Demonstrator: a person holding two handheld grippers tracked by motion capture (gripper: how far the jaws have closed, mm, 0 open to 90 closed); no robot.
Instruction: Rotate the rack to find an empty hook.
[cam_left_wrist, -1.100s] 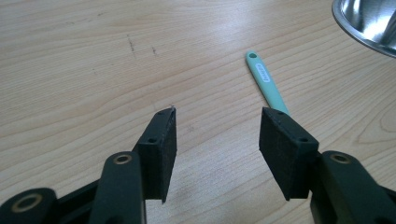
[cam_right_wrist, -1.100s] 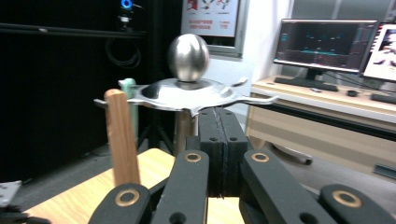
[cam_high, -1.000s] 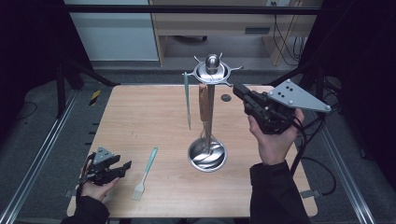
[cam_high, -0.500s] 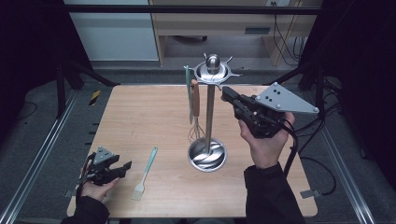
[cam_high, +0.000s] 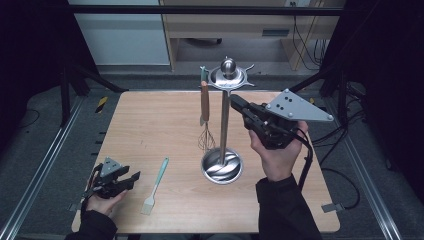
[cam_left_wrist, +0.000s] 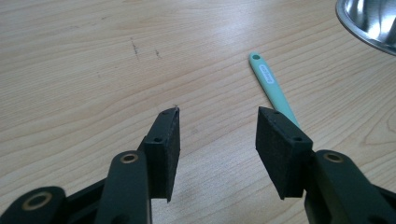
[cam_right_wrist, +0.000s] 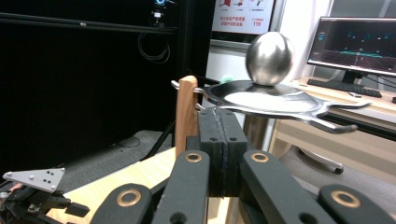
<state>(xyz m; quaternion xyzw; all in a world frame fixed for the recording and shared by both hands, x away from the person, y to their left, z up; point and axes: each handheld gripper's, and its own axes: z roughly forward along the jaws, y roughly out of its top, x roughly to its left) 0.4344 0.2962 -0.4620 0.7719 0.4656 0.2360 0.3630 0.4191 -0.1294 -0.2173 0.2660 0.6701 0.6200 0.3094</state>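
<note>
A steel utensil stand rises from a round base at mid-table, topped by a disc with hooks and a ball. A whisk with a wooden handle hangs from a hook on the disc's left side, its wires just above the base. My right gripper is raised beside the pole under the disc, shut with nothing visible between its pads; the wooden handle stands just beyond them. My left gripper rests low at the front left. It is open and has just been closing, with nothing between its jaws. A teal-handled brush lies to its right.
The teal handle points away ahead of the left jaws, with the base's rim beyond. A small teal tip shows above the whisk's handle. Dark frame rails run along both table sides. A desk with a monitor stands behind.
The whisk has gone from in front of the pole, low over the base, up and left to hang from the hook. The right gripper has shifted slightly left. The left hand stayed put.
</note>
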